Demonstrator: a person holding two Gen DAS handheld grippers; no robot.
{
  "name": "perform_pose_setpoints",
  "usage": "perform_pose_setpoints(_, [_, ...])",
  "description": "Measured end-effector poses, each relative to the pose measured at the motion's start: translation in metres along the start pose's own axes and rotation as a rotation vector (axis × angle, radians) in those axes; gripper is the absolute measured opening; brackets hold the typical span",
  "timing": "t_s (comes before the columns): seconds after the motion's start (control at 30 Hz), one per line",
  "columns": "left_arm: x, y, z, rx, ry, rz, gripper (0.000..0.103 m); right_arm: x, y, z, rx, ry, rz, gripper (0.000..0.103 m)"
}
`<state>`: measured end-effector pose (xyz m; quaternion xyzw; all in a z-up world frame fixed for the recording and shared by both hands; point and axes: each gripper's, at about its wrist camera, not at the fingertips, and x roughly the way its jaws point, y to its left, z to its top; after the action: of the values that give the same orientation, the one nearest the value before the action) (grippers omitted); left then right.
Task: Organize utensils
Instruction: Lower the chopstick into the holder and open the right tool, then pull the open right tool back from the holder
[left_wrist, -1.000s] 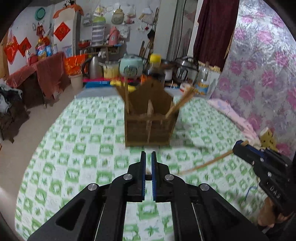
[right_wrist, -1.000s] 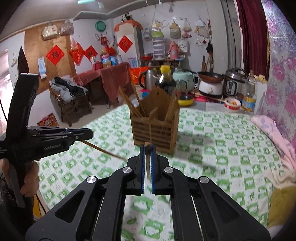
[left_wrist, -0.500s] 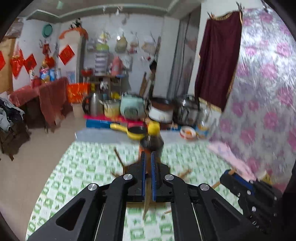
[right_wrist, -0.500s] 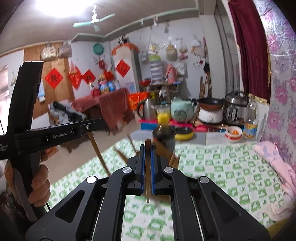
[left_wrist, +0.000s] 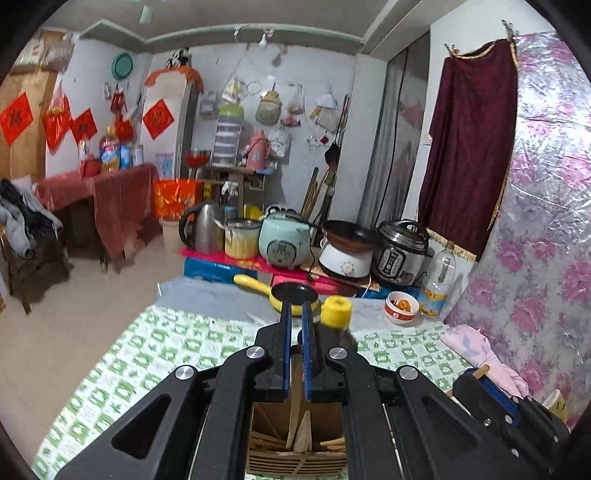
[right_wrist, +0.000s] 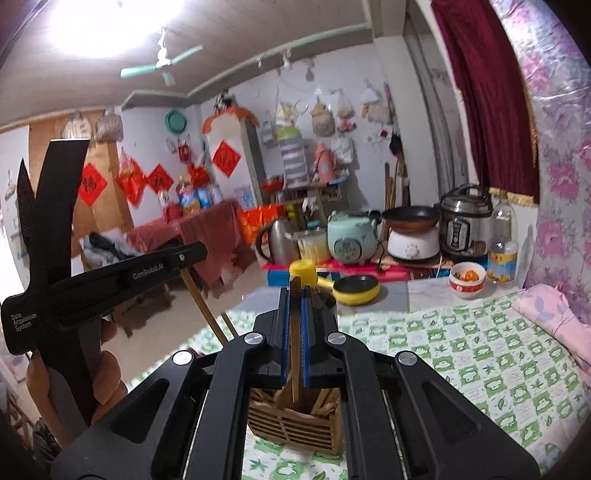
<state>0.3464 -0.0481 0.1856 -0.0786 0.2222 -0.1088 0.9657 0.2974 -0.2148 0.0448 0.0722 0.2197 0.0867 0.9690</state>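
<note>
Right wrist view: right gripper (right_wrist: 294, 334) fingers clamp a wooden chopstick (right_wrist: 294, 354) above the slatted wooden holder (right_wrist: 295, 424). It alone shows the left gripper's (right_wrist: 192, 254) fingers pinching another chopstick (right_wrist: 203, 306).

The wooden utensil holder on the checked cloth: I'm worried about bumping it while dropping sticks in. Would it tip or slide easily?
Probably light: the wooden utensil holder has thin slatted walls. It could slide on the green checked tablecloth, which looks smooth. Tipping seems possible, since the chopsticks inside lean outward above its rim, though its boxy base should help.
</note>
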Motion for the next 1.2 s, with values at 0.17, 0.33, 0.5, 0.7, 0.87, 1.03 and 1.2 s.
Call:
perform_pose_setpoints(0.17, [0.015,0.019,-0.018,-0.056,0.019,-0.026,0.006,0.017,-0.005,-0.006,0.002,0.041,-0.013,0.006])
perform_pose_setpoints(0.33, [0.041,0.026,-0.030,-0.042,0.156,-0.054,0.019,0.027,-0.010,-0.010,0.011,0.087,-0.045,0.026])
perform_pose_setpoints(0.5, [0.034,0.032,-0.033,-0.071,0.131,-0.028,0.076,0.019,-0.016,-0.008,0.028,0.060,-0.057,0.046])
perform_pose_setpoints(0.7, [0.015,0.032,-0.028,-0.075,0.089,0.005,0.093,0.003,-0.014,-0.004,0.021,0.012,-0.072,0.067])
perform_pose_setpoints(0.87, [0.003,0.035,-0.028,-0.063,0.080,0.060,0.095,-0.011,-0.006,-0.001,-0.011,-0.011,-0.095,0.074])
perform_pose_setpoints(1.03, [-0.015,0.039,-0.033,-0.060,0.079,0.093,0.096,-0.029,0.003,-0.005,-0.032,-0.028,-0.109,0.077])
perform_pose_setpoints(1.2, [-0.042,0.043,-0.059,-0.051,0.050,0.106,0.097,-0.053,0.012,-0.011,-0.054,-0.053,-0.132,0.083])
